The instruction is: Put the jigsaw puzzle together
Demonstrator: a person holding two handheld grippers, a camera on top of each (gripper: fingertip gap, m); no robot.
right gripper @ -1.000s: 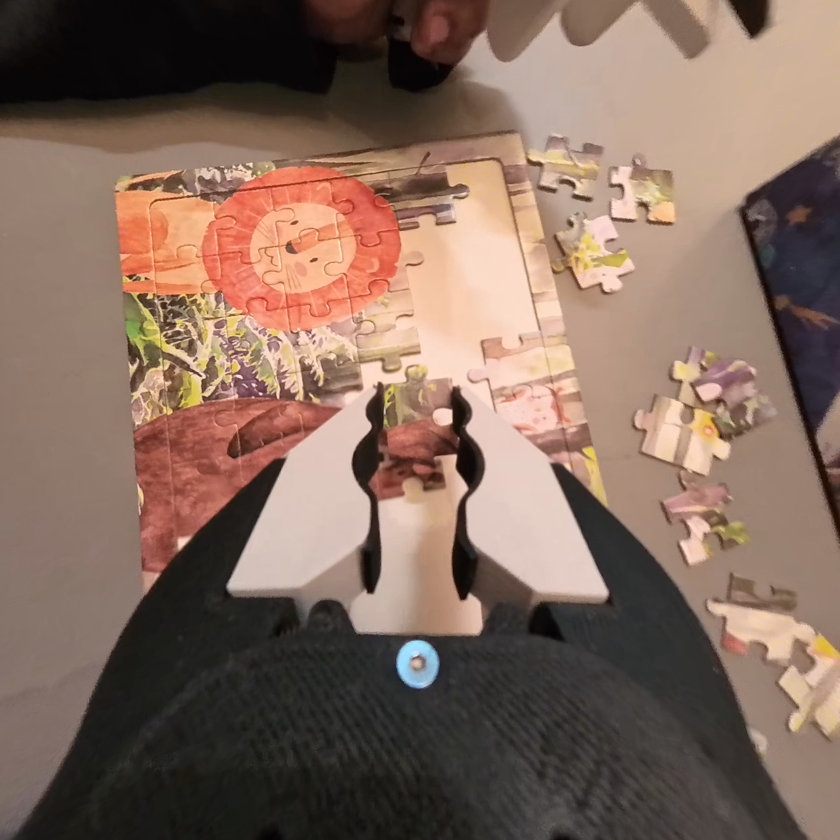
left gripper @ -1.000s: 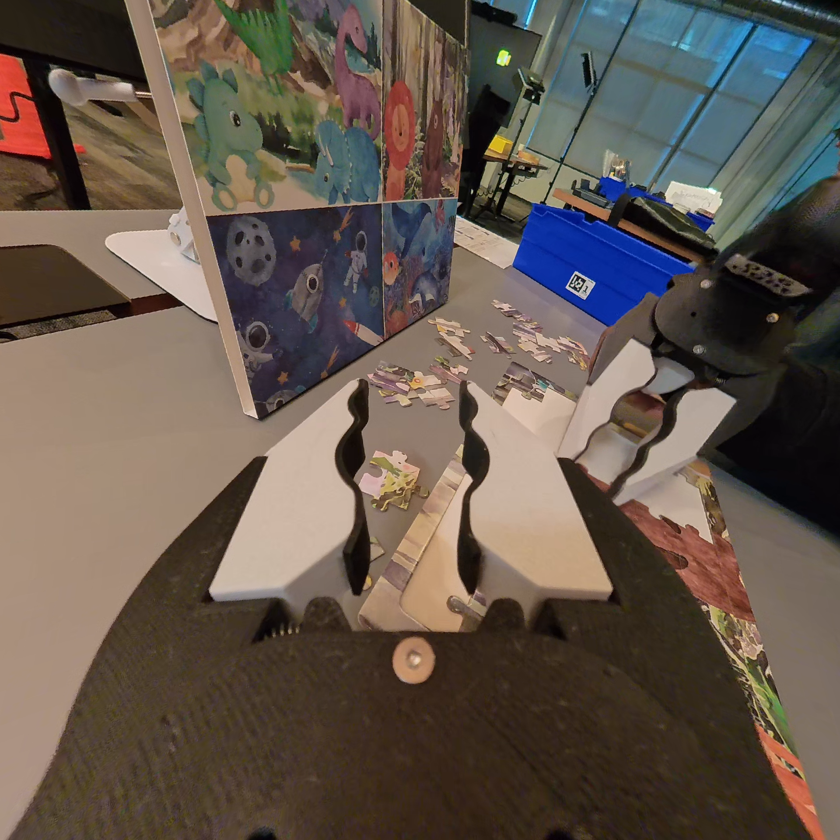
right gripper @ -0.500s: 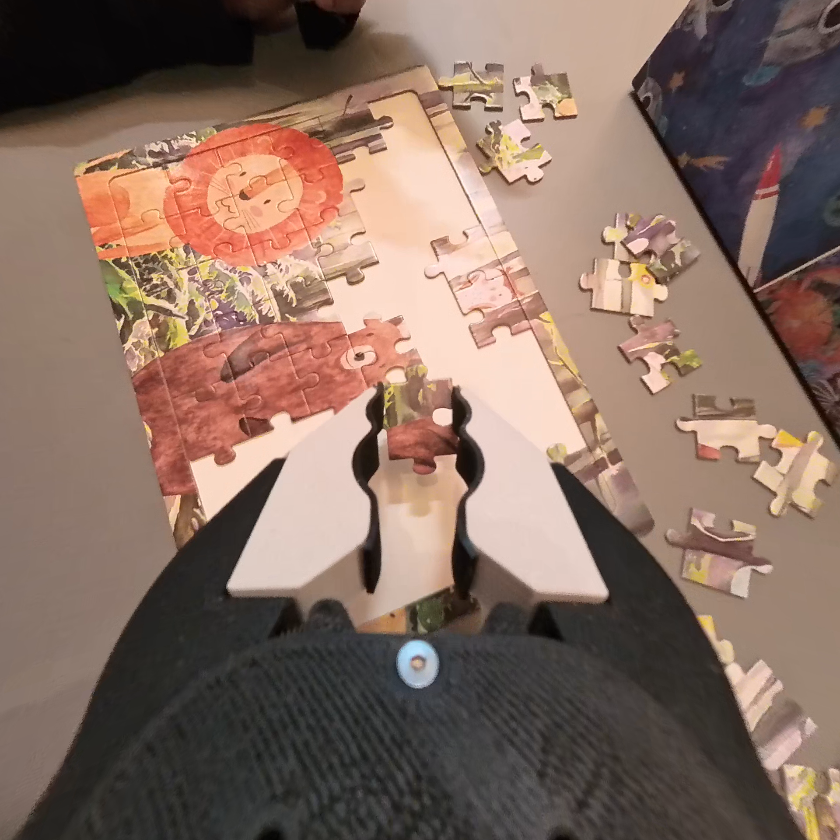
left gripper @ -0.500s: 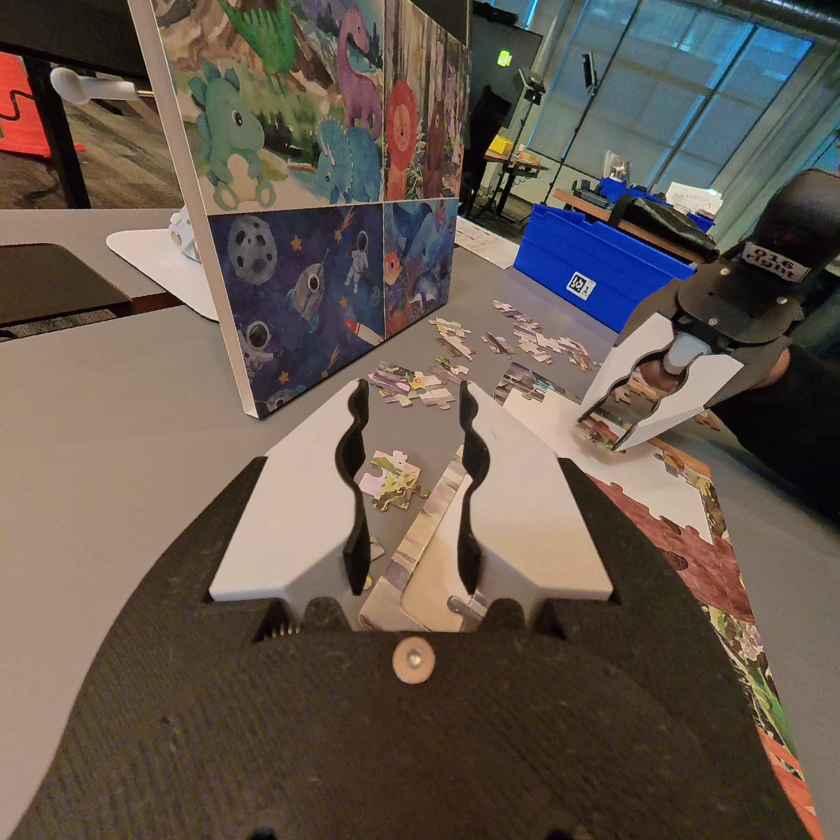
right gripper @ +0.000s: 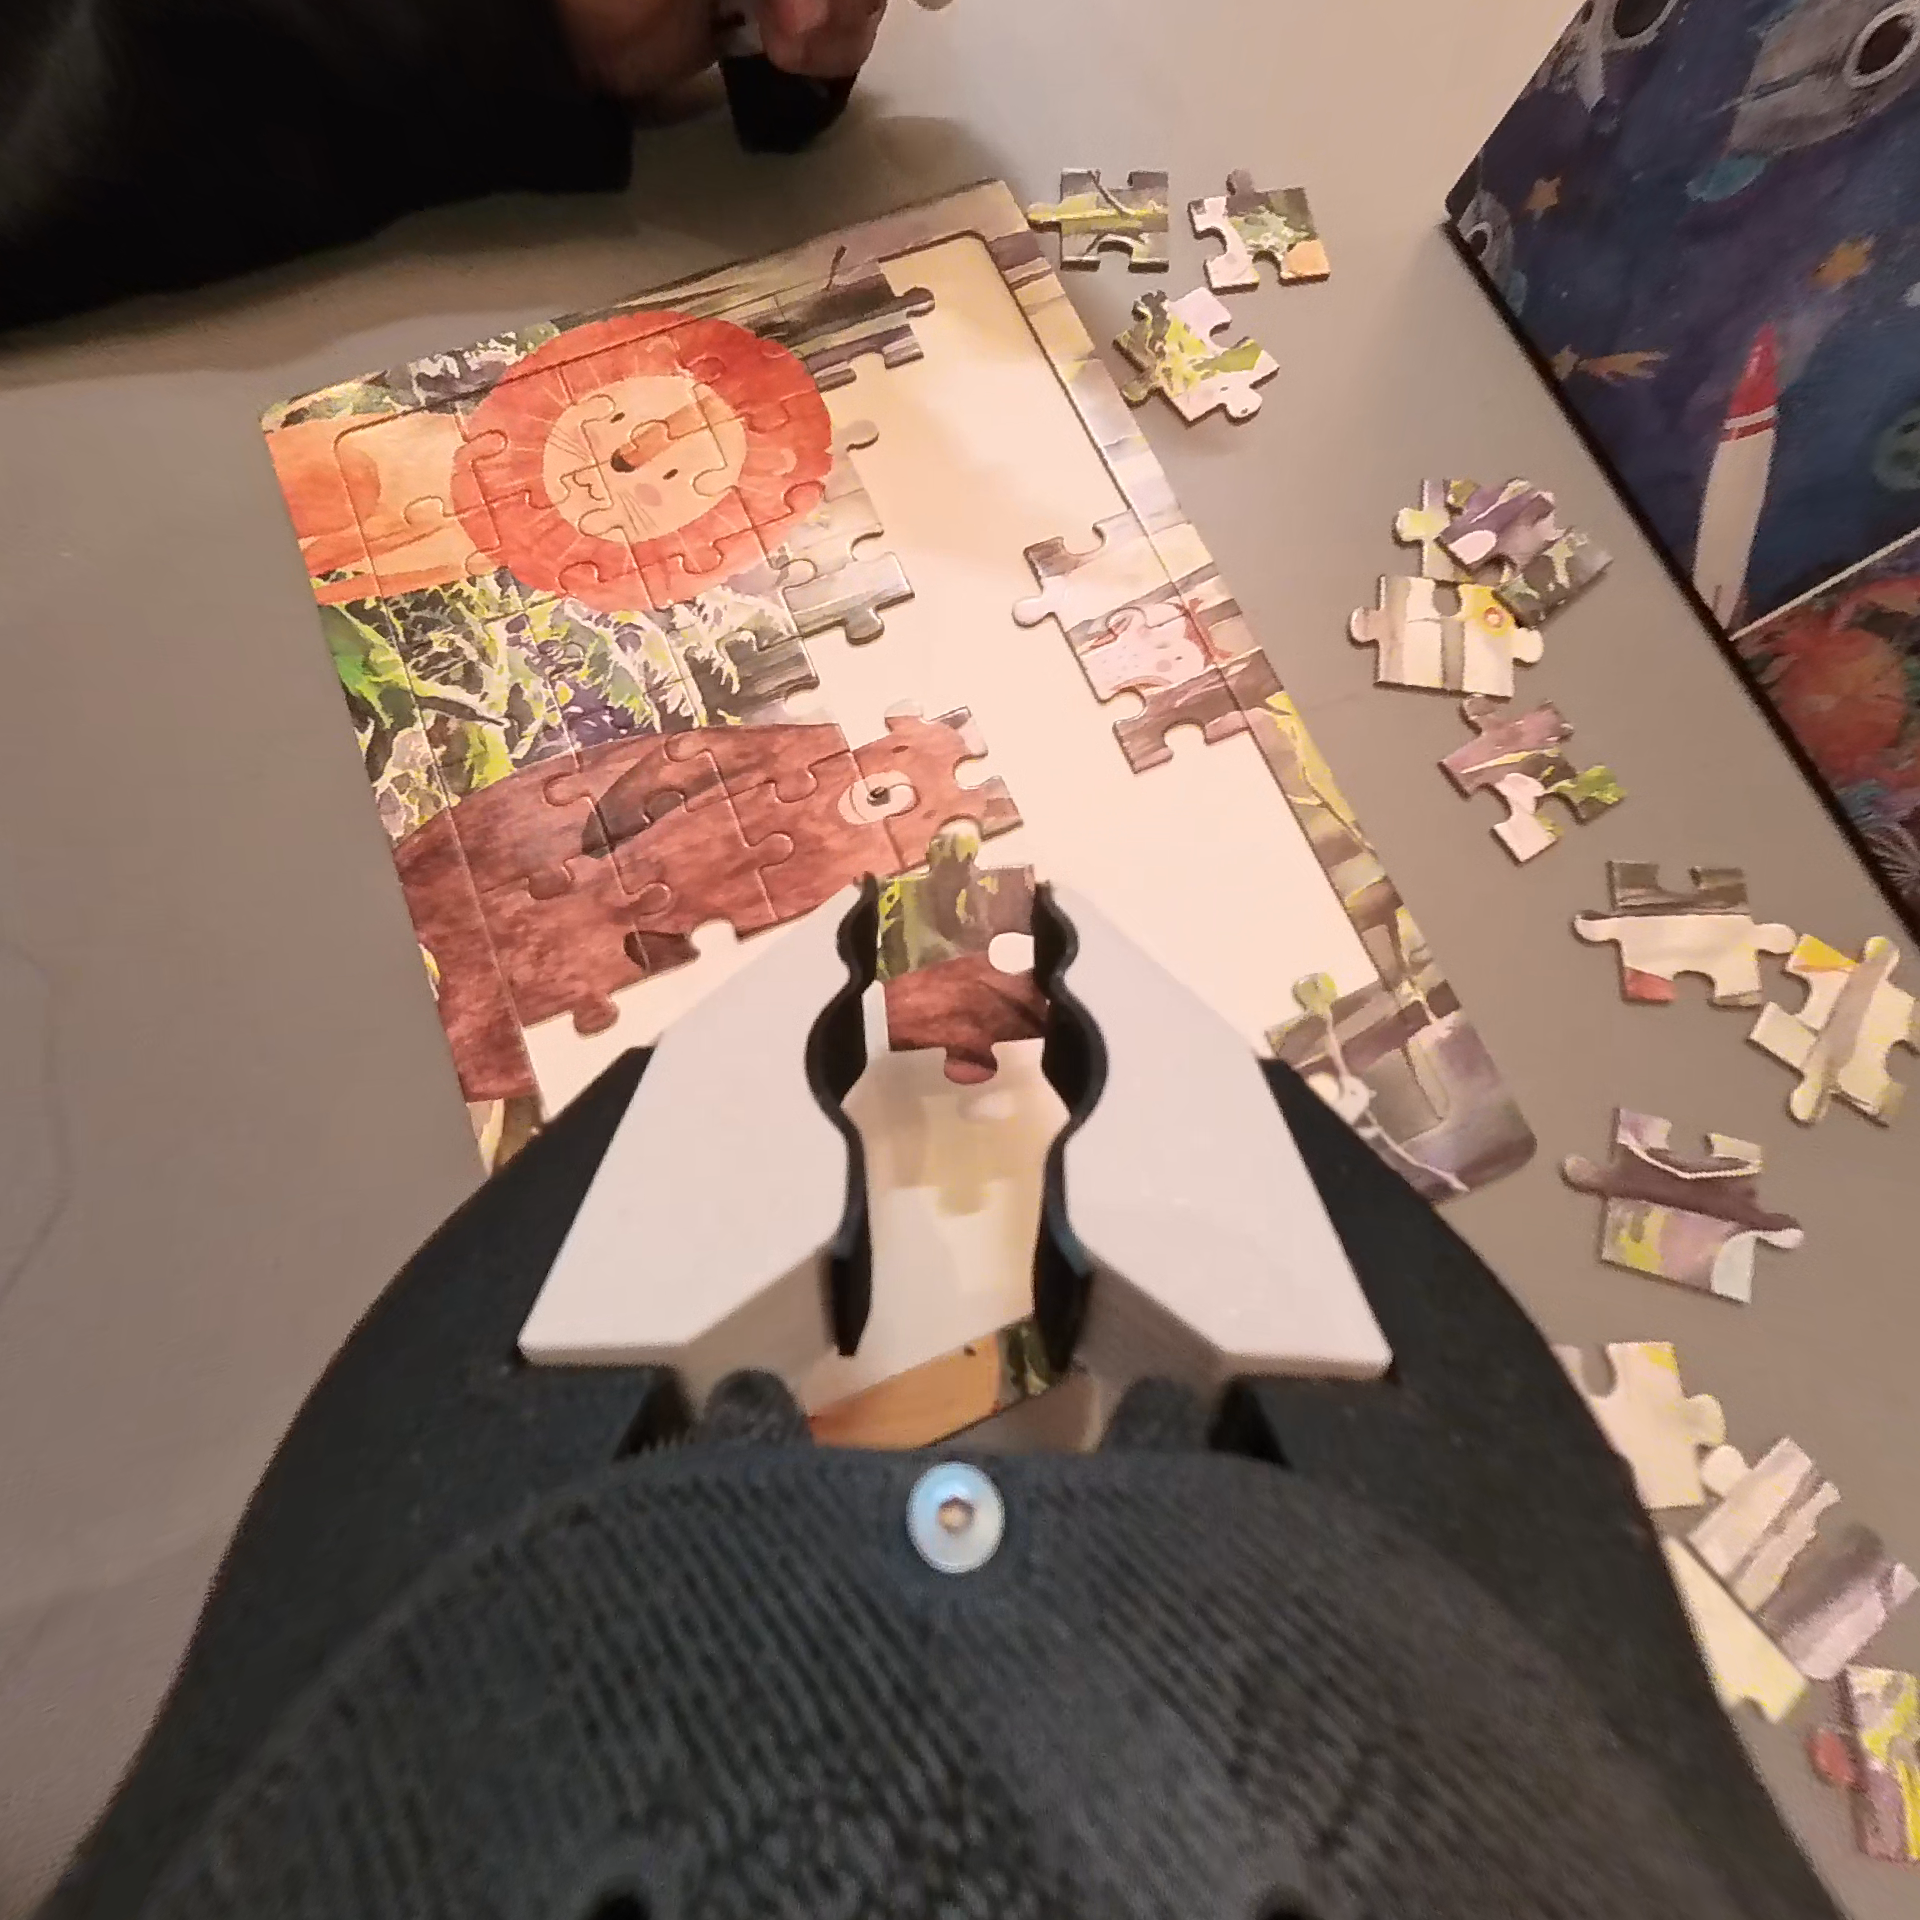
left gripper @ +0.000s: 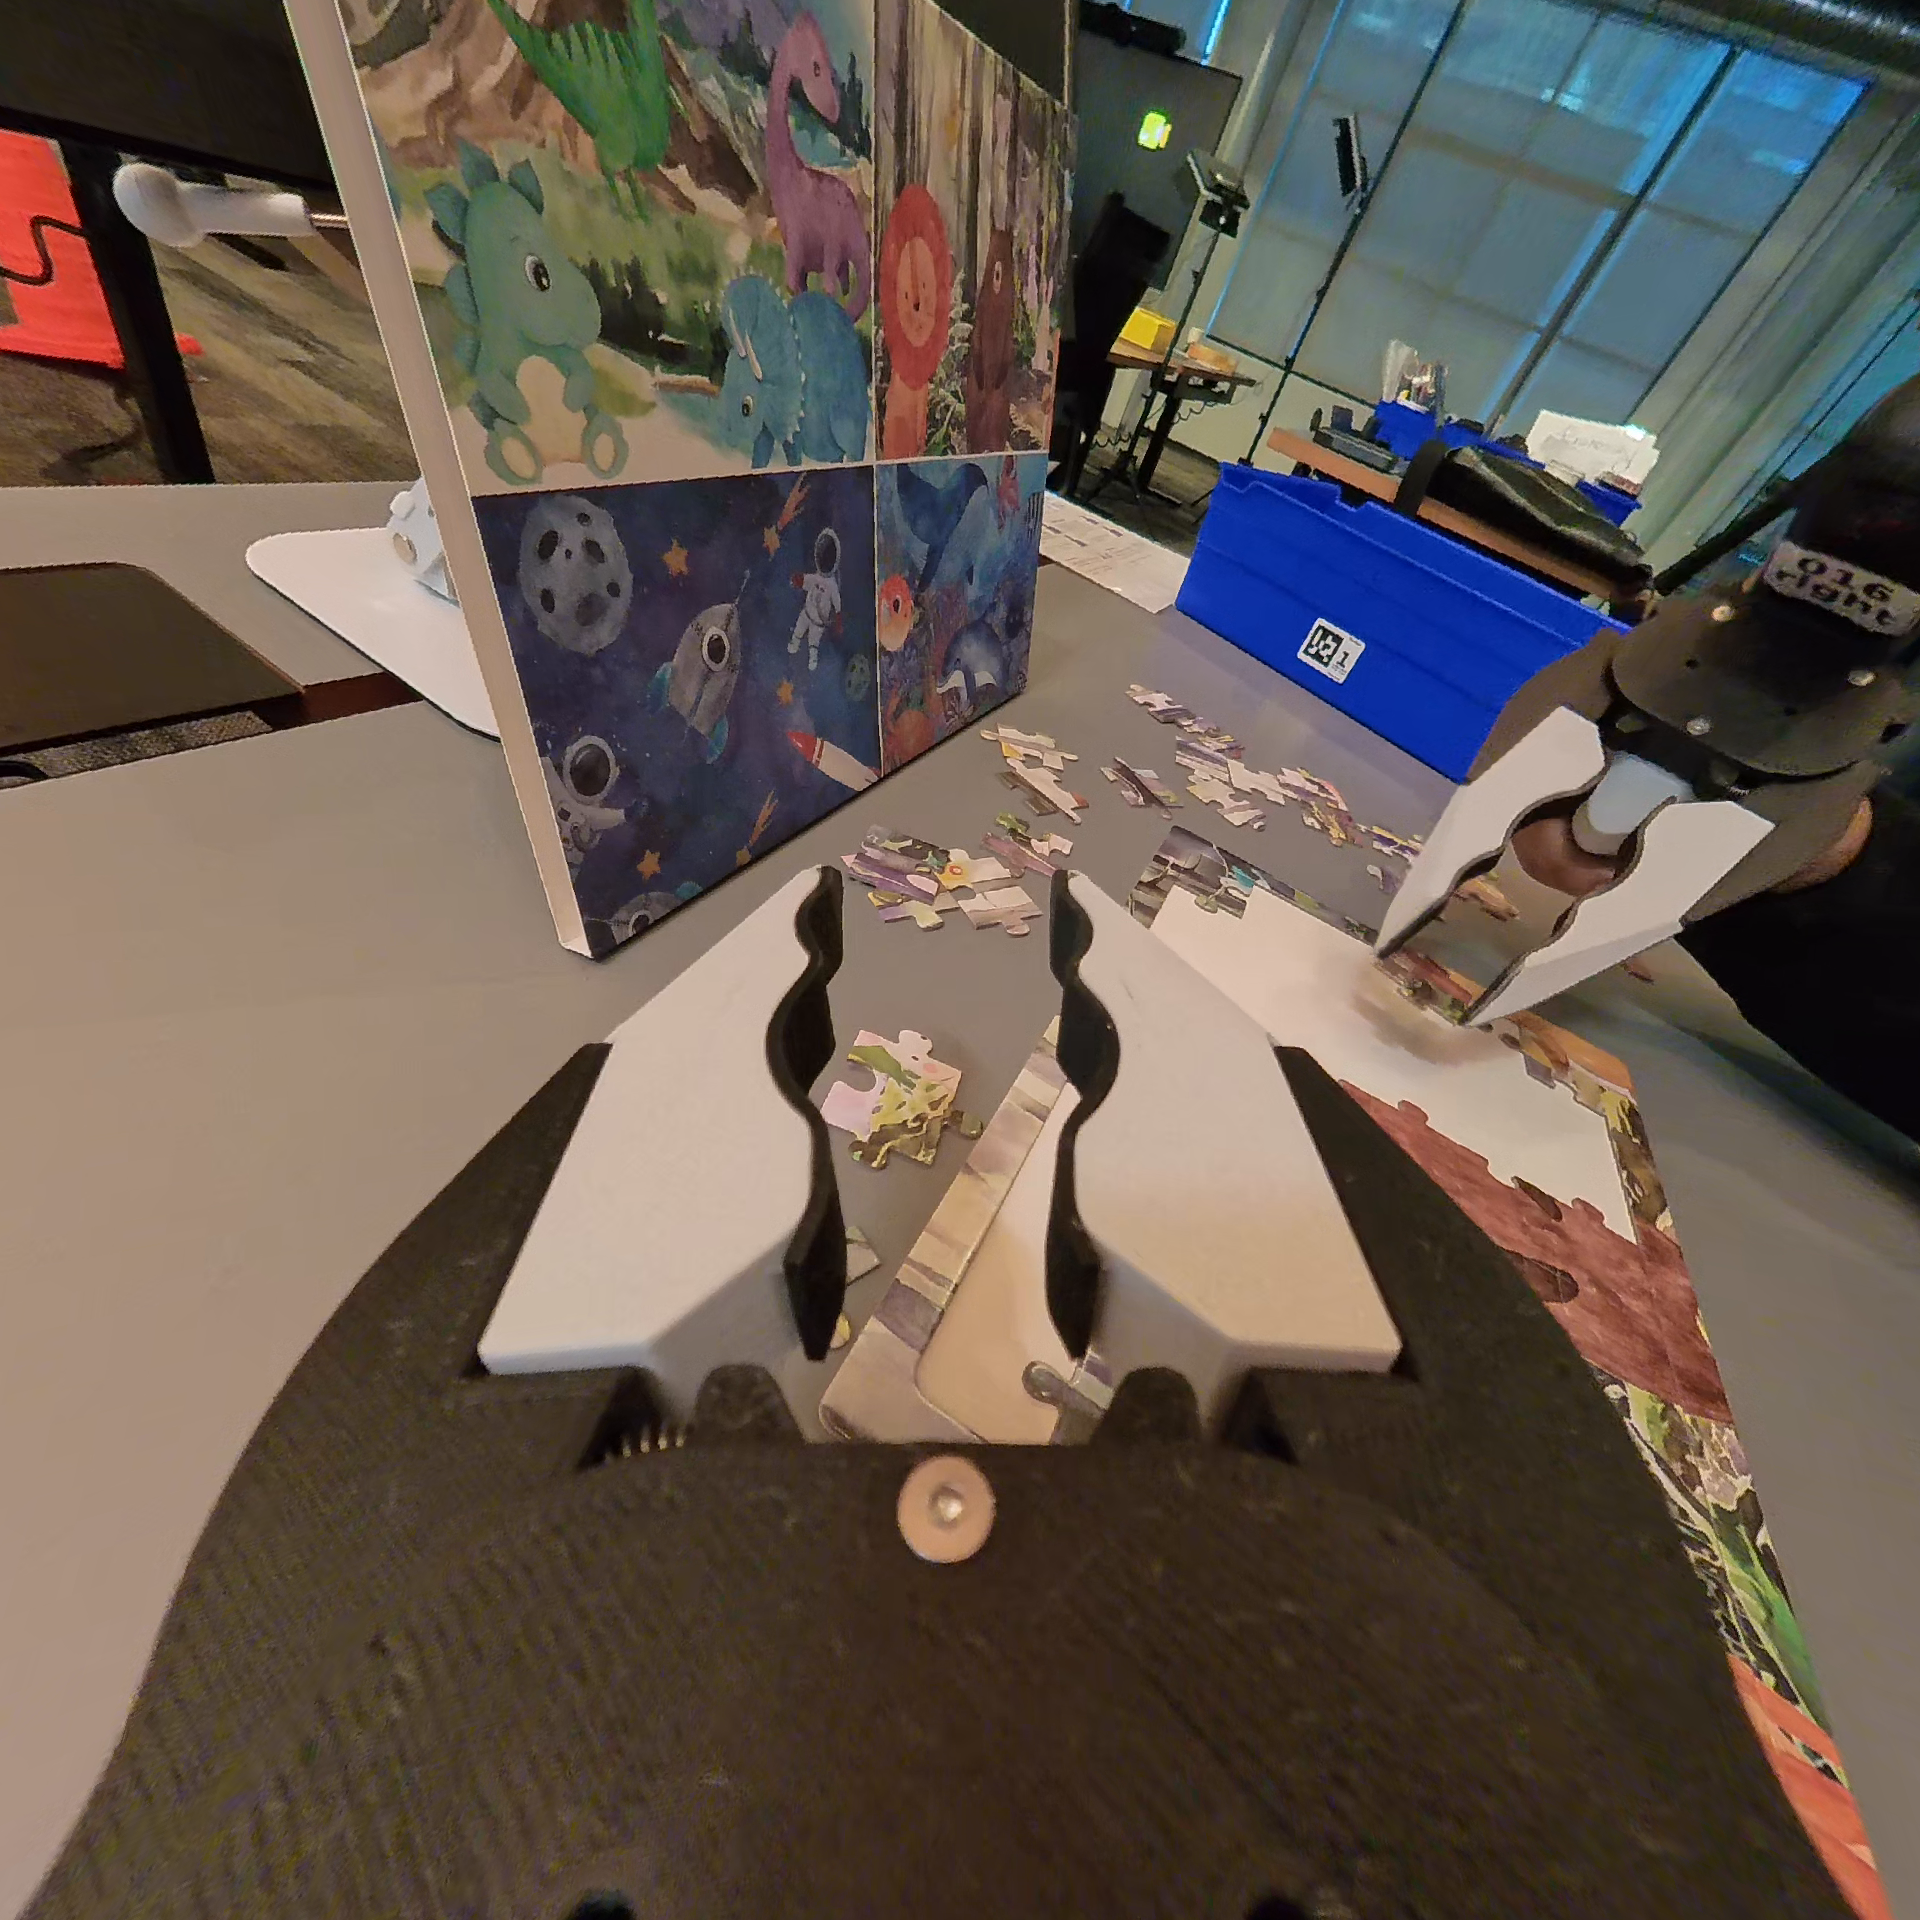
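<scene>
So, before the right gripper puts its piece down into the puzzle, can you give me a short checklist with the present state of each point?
1. Grip: the right gripper is shut on the green-and-brown puzzle piece: ok.
2. Free spot: the bare cream area of the puzzle tray beside the brown bear is open: ok.
3. Matching colours: the piece's brown part suits the bear: ok.
4. Exact tab fit and rotation: cannot tell.
5. Left gripper open, empty and away from the spot: ok.
6. Piece touching the tray already: cannot tell.
</scene>
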